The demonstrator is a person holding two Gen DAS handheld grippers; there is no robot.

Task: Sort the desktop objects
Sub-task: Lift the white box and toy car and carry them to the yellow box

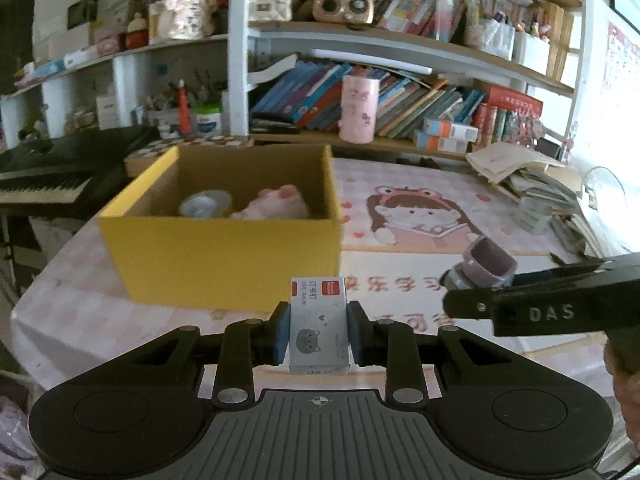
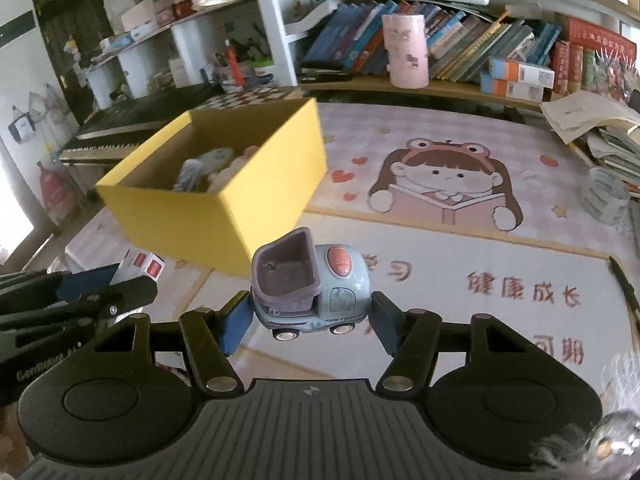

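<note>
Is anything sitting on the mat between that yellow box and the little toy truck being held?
No. In the right wrist view, only bare printed mat separates the yellow box from the toy truck clamped in the right tool.

Right tool grips toy truck near yellow box.

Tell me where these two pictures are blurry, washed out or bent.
Left wrist view: fisheye bends the shelves, bright window glare washes out the right edge, yellow box slightly soft. Right wrist view: toy truck fairly sharp, shelf books smeared, lower right corner blurred.
</note>
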